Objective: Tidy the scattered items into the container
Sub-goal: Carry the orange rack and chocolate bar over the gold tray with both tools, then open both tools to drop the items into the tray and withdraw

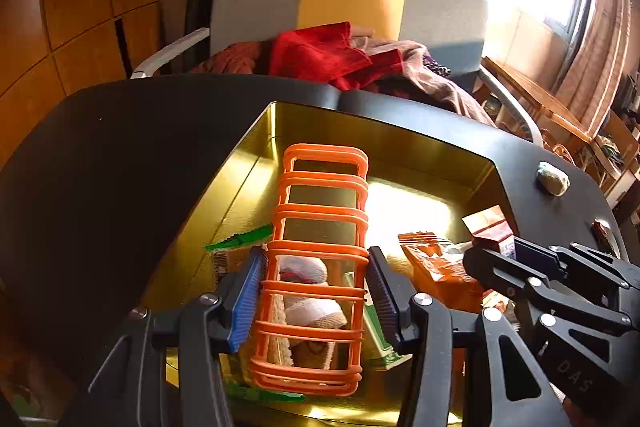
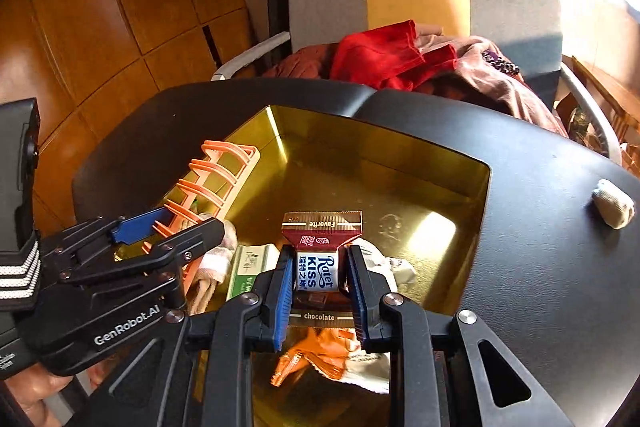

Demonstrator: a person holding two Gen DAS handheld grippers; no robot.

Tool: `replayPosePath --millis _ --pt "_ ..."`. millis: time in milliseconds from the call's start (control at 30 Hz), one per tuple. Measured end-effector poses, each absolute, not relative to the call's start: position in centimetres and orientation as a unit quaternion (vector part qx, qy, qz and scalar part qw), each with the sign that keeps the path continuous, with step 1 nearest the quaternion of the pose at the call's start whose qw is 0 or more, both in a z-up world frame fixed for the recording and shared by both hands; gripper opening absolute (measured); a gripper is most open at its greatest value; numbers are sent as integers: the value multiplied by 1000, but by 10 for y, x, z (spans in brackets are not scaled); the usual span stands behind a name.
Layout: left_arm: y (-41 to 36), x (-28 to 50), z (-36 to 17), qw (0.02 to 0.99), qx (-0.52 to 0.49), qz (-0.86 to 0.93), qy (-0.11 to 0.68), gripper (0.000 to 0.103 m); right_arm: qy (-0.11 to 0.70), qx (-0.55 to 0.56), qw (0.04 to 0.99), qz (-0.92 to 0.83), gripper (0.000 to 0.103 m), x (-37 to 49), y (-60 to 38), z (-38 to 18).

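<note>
Your left hand-held gripper point(image 1: 316, 291) clamps the orange plastic rack point(image 1: 320, 259) between its blue pads, holding it over the gold tin point(image 1: 384, 143) sunk in the black surface point(image 1: 100, 155). Your right hand-held gripper point(image 2: 318, 281) is closed on a chocolate packet point(image 2: 318, 269), also above the tin. Wrappers and a rolled sock lie inside; another sock point(image 2: 612, 203) rests on the surface, right of the tin.

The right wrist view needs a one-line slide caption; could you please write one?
Right gripper holds a chocolate packet above the gold tin.
</note>
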State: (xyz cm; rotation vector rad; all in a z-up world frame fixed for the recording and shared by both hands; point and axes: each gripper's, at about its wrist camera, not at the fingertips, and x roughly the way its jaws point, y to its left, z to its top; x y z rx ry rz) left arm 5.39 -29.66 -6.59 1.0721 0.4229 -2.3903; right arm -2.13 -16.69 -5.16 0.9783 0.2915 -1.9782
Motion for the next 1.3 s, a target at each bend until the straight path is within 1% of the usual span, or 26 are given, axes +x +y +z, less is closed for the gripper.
replayPosePath --millis 67,300,600,700,767,833,933,1033,1300 --pt "-298 57 -68 245 393 -872 158 52 123 393 444 -795 28 -19 -169 -53" --pt "-300 65 -71 254 391 -870 161 51 125 394 444 -795 28 -18 -169 -55" --pt "-285 82 -60 252 369 -880 161 52 91 394 433 -806 28 -11 -141 -50" --pt "-272 86 -55 237 364 -887 158 56 85 392 424 -812 28 -6 -126 -50" --pt "-261 87 -52 222 363 -892 154 57 78 394 416 -816 31 -4 -114 -50" --pt "-247 84 -48 203 363 -897 148 57 72 397 400 -823 38 -3 -97 -53" --pt "-223 77 -43 172 368 -904 134 57 60 404 374 -832 39 -5 -67 -57" --pt "-194 65 -41 134 379 -907 122 58 43 411 339 -845 45 -11 -28 -62" --pt "-115 18 -40 41 412 -907 72 59 -30 431 221 -874 47 -35 94 -78"
